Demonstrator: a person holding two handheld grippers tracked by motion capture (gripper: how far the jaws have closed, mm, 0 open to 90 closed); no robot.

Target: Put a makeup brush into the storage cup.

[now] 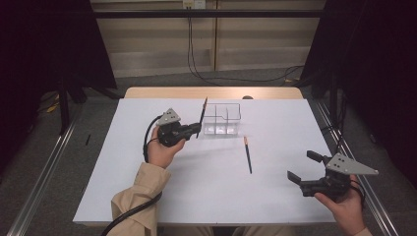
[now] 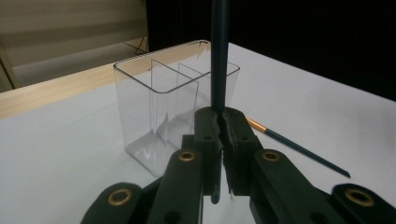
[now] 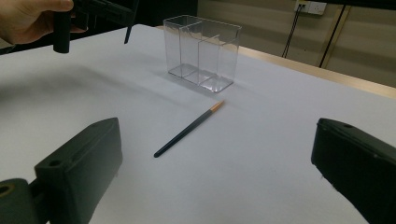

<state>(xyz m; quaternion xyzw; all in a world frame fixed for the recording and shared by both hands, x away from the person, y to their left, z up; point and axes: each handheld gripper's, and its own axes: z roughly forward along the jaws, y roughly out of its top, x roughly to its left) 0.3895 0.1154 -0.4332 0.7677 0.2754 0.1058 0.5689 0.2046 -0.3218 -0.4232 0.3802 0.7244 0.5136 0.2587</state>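
The left gripper (image 1: 195, 129) has its jaws pressed tight on a dark pencil (image 1: 202, 117), which stands nearly upright between them, its upper end rising above the rim of the clear organizer (image 1: 222, 118). In the left gripper view the shaft runs straight up from the pinch point, and its lower end pokes out below the pads. That gripper hangs in the air just to the left of the organizer, held by the person's left hand (image 1: 161, 150), whose tan sleeve (image 1: 139, 196) comes in from the near edge.

The organizer is a transparent plastic box with inner dividers that split it into compartments; it stands on the white table (image 1: 147, 196) towards the far side.

A second pencil (image 1: 248, 155), dark with a tan end, lies flat on the table in front of the organizer, a little to its right, the tan end pointing towards the box.

The right gripper (image 1: 302, 167) sits low near the right-hand near corner, its jaws spread wide with nothing between them, well apart from the lying pencil.
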